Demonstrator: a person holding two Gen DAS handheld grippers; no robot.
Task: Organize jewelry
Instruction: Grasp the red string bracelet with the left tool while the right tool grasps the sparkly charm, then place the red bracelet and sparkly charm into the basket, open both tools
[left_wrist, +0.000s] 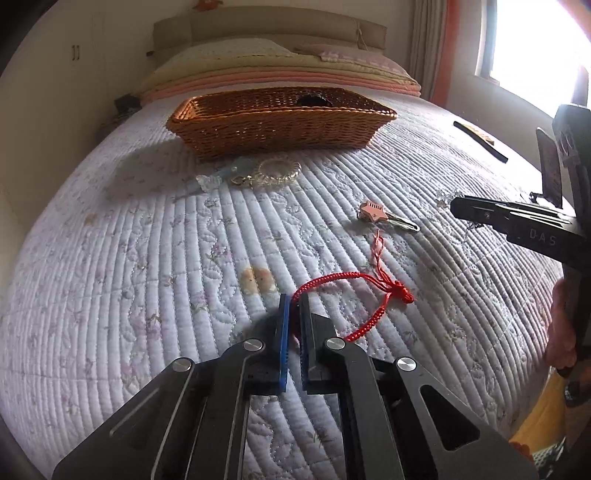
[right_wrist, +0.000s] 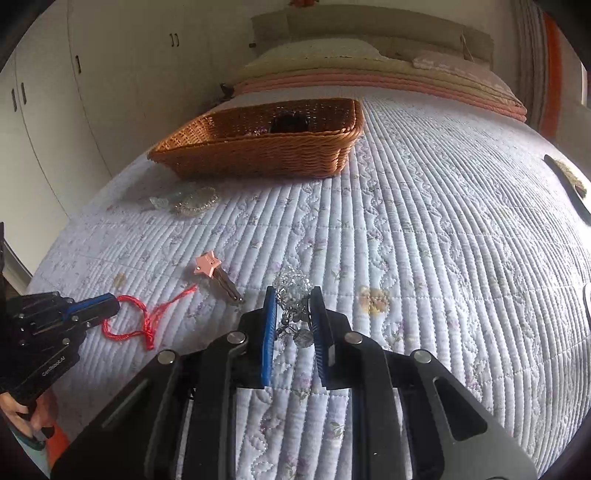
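The left gripper (left_wrist: 293, 301) was clamped tight on the red cord bracelet (left_wrist: 347, 291), blue pads pinching one end of the loop while the knot and tassel trailed loose on the quilt (left_wrist: 110, 258). Over on the other side, the right gripper (right_wrist: 293, 295) sat with its jaws narrowed around a sparkly crystal piece (right_wrist: 291, 291) lying on the bedcover, and whether the pads actually pressed on it was hard to call from this angle. Just left of that piece lay the pink star hair clip (right_wrist: 216, 273), between the two grippers. Farther up the bed, a clear beaded bracelet (left_wrist: 277, 171) and a pale clip (left_wrist: 218, 177) rested just in front of the wicker basket (left_wrist: 280, 129), which already held something dark. A dark comb-like strip (left_wrist: 480, 142) lay well off to the right.
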